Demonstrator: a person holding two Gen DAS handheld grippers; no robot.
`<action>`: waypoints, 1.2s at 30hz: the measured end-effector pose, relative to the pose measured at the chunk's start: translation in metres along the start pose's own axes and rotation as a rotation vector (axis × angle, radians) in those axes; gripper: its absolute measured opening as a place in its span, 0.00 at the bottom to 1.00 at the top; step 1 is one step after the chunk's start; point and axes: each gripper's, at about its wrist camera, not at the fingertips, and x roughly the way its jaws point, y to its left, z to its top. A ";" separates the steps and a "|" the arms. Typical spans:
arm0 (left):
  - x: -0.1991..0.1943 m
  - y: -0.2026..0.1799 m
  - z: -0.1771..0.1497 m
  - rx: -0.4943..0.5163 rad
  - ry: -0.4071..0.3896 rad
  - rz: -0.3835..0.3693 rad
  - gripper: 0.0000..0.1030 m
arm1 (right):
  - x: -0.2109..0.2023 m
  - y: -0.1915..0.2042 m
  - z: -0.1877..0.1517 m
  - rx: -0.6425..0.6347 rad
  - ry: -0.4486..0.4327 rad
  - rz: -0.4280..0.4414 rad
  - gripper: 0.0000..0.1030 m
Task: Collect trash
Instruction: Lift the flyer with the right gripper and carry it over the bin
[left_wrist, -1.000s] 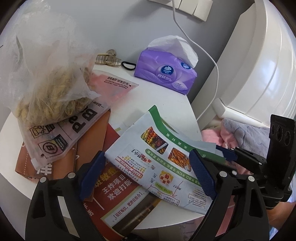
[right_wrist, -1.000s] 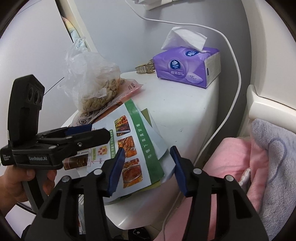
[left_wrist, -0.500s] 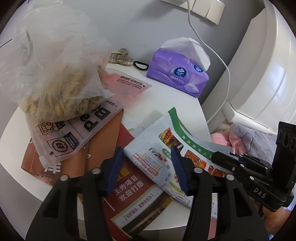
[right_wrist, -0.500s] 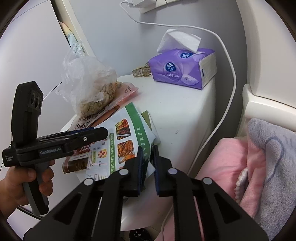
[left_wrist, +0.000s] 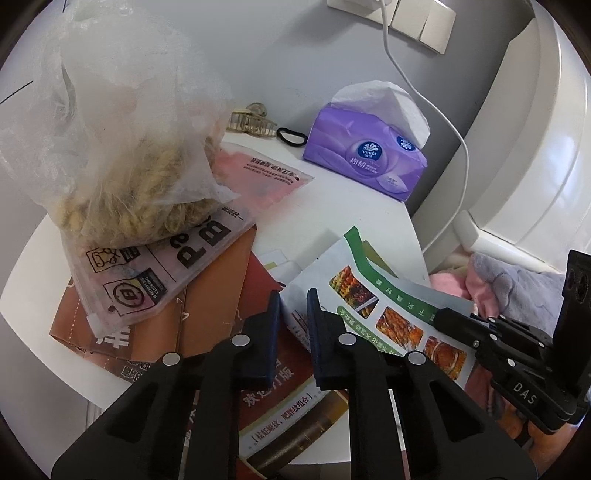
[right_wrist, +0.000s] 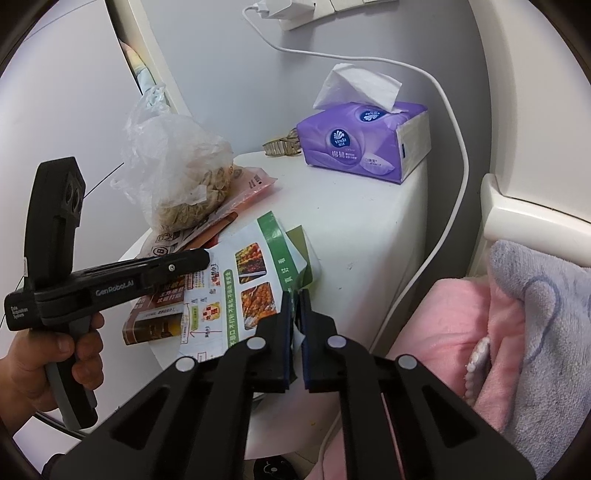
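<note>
A glossy flyer (left_wrist: 369, 295) with food photos and a green border lies on top of brown and red leaflets (left_wrist: 207, 295) on a white round table (right_wrist: 362, 229). My left gripper (left_wrist: 293, 317) is at the flyer's left corner. Its jaws are closing, the corner lies between them, and a gap still shows. My right gripper (right_wrist: 295, 310) is shut on the flyer's (right_wrist: 251, 280) green right edge. A person's hand (right_wrist: 55, 354) holds the left gripper's handle. A clear plastic bag (left_wrist: 122, 177) of beige scraps rests on a pink zip pouch (left_wrist: 155, 269).
A purple tissue pack (left_wrist: 365, 162), a hair clip (left_wrist: 251, 123) and a black hair tie (left_wrist: 291, 136) sit at the table's back. A white cable (right_wrist: 458, 147) hangs down the grey wall. Pink and grey towels (right_wrist: 498, 314) lie to the right, below a white curved panel.
Both grippers went from wide open to nearly together around the flyer's two edges; the right one closed first. The flyer's right side now sits a little off the table.
</note>
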 end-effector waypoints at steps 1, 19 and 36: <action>-0.001 0.000 0.000 0.000 -0.003 -0.001 0.10 | 0.000 0.000 0.000 0.000 0.000 0.000 0.06; -0.055 -0.004 0.010 0.005 -0.115 0.007 0.06 | -0.028 0.025 0.017 -0.047 -0.065 0.033 0.04; -0.169 0.035 -0.032 -0.063 -0.222 0.147 0.06 | -0.055 0.121 0.013 -0.178 -0.090 0.159 0.04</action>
